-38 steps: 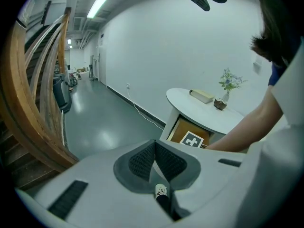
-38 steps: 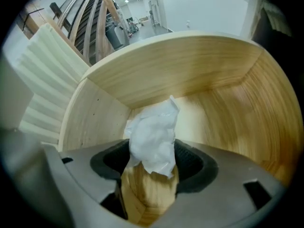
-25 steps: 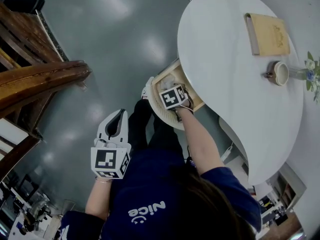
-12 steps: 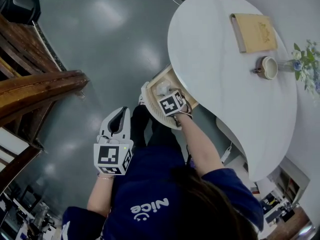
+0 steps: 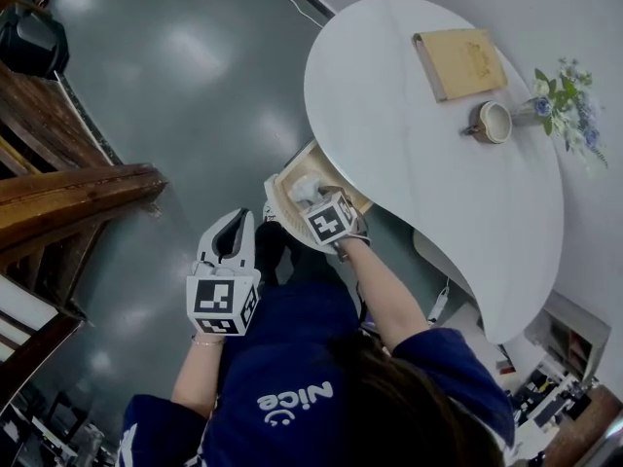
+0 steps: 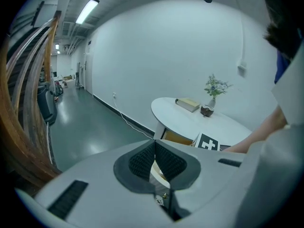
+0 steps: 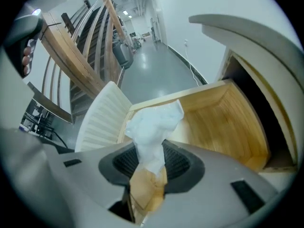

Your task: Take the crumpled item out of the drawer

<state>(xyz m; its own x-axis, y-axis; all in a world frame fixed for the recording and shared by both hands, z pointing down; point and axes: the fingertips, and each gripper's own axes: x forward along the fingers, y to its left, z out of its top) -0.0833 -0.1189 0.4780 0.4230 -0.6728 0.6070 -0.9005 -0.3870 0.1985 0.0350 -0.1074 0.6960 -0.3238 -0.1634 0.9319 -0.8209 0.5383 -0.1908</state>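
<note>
The crumpled item (image 7: pixel 153 123) is a wad of white paper. My right gripper (image 7: pixel 151 152) is shut on its lower end and holds it up above the open wooden drawer (image 7: pixel 228 122); its jaws have just been closing on it. In the head view the right gripper (image 5: pixel 313 203) hangs over the drawer (image 5: pixel 292 167) under the table's near edge, with the white wad (image 5: pixel 300 191) at its tips. My left gripper (image 5: pixel 236 220) floats left of the drawer over the floor, shut and holding nothing; in its own view the left gripper (image 6: pixel 153 145) has its pads meeting at the tips.
The white oval table (image 5: pixel 428 183) carries a tan book (image 5: pixel 459 62), a cup (image 5: pixel 490 122) and a small vase of flowers (image 5: pixel 558 95). A white ribbed drawer front (image 7: pixel 101 123) faces me. Wooden stair rails (image 5: pixel 78 188) run along the left. My legs are below the drawer.
My right gripper has risen, lifting the white wad up from the drawer's floor. The left gripper has drifted slightly up and stayed shut.
</note>
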